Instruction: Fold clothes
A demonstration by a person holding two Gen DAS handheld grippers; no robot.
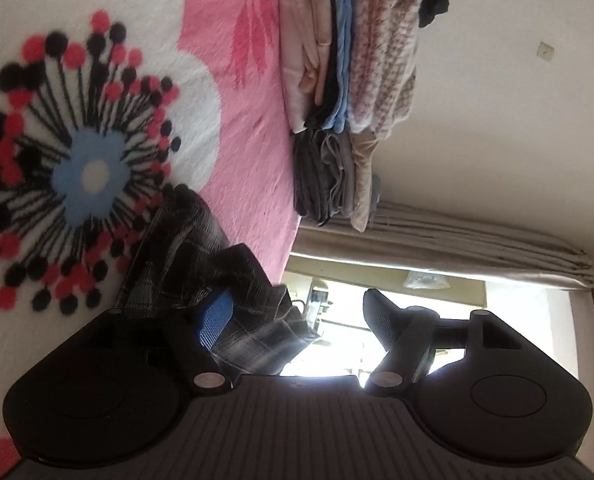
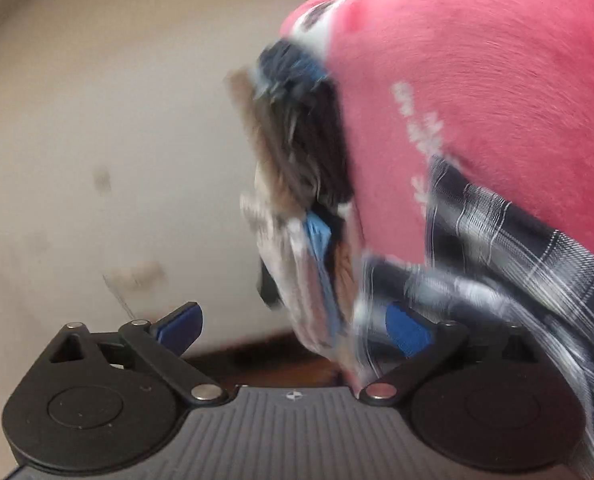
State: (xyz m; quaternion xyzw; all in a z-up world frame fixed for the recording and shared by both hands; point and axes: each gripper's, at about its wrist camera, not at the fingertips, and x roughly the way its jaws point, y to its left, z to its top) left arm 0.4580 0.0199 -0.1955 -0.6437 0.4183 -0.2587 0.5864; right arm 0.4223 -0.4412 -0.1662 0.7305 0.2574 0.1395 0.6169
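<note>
Dark plaid woven garment (image 1: 213,280), black and grey with white check lines, crumpled on the pink fleece blanket with the big white, black and red flower print (image 1: 237,128); bunched at the near edge of that blanket, right against both grippers. Same plaid cloth (image 2: 517,240) heaped over one side of the right wrist view, blurred, draped on and around one blue pad.

Further along the blanket, well apart from the plaid piece, a stack of folded clothes (image 1: 337,80): beige, black, light blue, a pink-and-white houndstooth knit, grey pieces behind. Beyond its edge, beige curtain (image 1: 457,240) and a bright window.

Risks, as a judgement: plaid cloth slumping back into a heap with no clean edge to find; a fold snagged on a pad and dragged out of shape on withdrawal; a careless sweep toward the stack knocking it askew.

Left gripper (image 1: 297,320): spread fairly wide, nothing clamped; cloth lying over one blue-padded finger (image 1: 215,320), the other finger bare against the window. Right gripper (image 2: 293,328): splayed about as wide as possible, grasping nothing; one pad (image 2: 181,324) free in air, the other touched by loose plaid folds.
</note>
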